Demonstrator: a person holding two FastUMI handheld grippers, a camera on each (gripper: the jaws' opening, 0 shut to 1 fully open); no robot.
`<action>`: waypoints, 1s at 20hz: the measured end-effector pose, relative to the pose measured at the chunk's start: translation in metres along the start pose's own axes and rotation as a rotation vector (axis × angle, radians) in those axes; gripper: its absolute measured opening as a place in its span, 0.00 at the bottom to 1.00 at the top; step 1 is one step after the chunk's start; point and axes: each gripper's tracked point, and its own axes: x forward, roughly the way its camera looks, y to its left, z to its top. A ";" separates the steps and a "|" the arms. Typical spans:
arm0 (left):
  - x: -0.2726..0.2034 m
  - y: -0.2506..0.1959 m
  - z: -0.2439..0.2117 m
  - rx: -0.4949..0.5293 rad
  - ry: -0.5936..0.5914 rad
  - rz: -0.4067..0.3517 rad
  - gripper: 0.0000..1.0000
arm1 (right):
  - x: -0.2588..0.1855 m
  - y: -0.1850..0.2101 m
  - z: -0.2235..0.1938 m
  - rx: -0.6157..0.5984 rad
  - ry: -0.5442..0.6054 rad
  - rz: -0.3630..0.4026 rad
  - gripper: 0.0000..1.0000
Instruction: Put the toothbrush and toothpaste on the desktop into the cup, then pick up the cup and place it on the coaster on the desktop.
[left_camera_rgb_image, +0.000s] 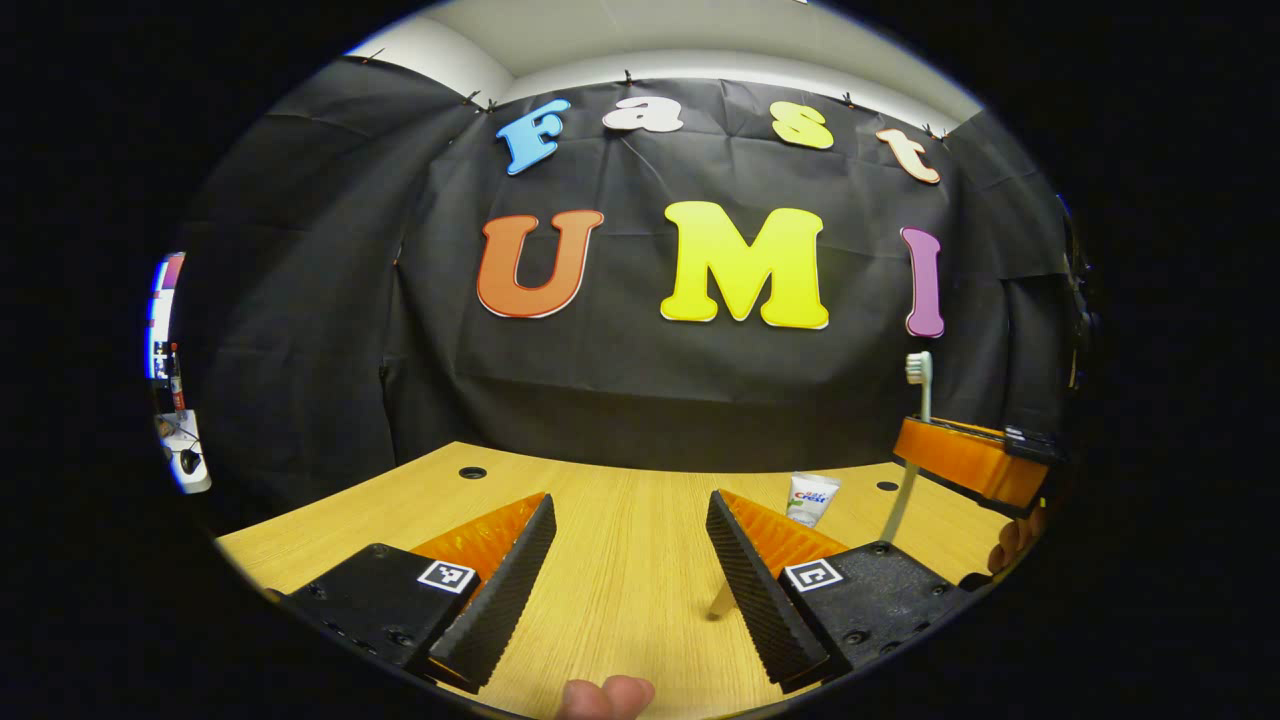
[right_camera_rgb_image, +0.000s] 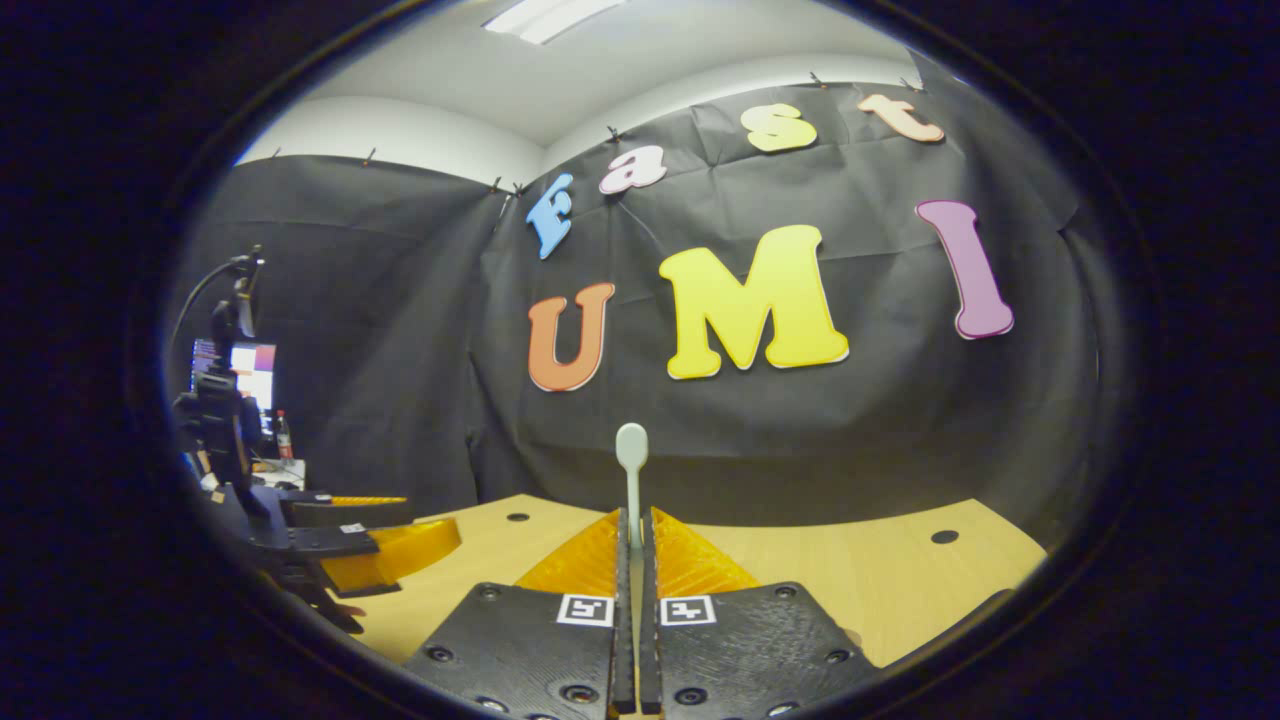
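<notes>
The right gripper (right_camera_rgb_image: 634, 560) has its fingers pressed together on the toothbrush (right_camera_rgb_image: 632, 470), pinching the handle so that the stem rises upright between them and the head stands above the tips, against the black wall (right_camera_rgb_image: 400, 350). In the left gripper view the same brush (left_camera_rgb_image: 921, 385) shows at the right, held in the right gripper (left_camera_rgb_image: 965, 462), its bristled head up and its handle slanting down toward the desk (left_camera_rgb_image: 620, 560), where the lower end passes behind the left gripper's right finger. A bit of the hand (left_camera_rgb_image: 1015, 540) holding that gripper shows just below it. The left gripper (left_camera_rgb_image: 630, 540) has its fingers spread wide with nothing between them, hovering low over the bare wooden desktop; fingertips (left_camera_rgb_image: 605, 697) of the person's hand show at the bottom edge. The toothpaste (left_camera_rgb_image: 810, 498) lies on the desk beyond the left gripper's right finger, near the far edge and just left of the brush's handle. In the right gripper view the left gripper (right_camera_rgb_image: 380, 550) shows far to the left, over the desk's left part, well apart from the right one. Behind it, past the wall's edge, a lit screen (right_camera_rgb_image: 250, 375) and a small bottle (right_camera_rgb_image: 283, 430) stand on another surface. Round holes (left_camera_rgb_image: 472, 472) are set in the desktop near its far edge.
</notes>
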 end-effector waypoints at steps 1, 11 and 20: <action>-0.002 0.006 -0.004 0.002 0.009 0.008 0.96 | 0.012 0.002 -0.003 -0.004 -0.015 0.000 0.02; -0.006 0.042 -0.016 0.013 0.018 0.042 0.96 | 0.063 0.006 -0.027 -0.010 -0.019 -0.026 0.02; -0.010 0.037 -0.014 0.016 0.021 0.033 0.96 | 0.052 0.014 -0.037 -0.033 0.026 0.025 0.50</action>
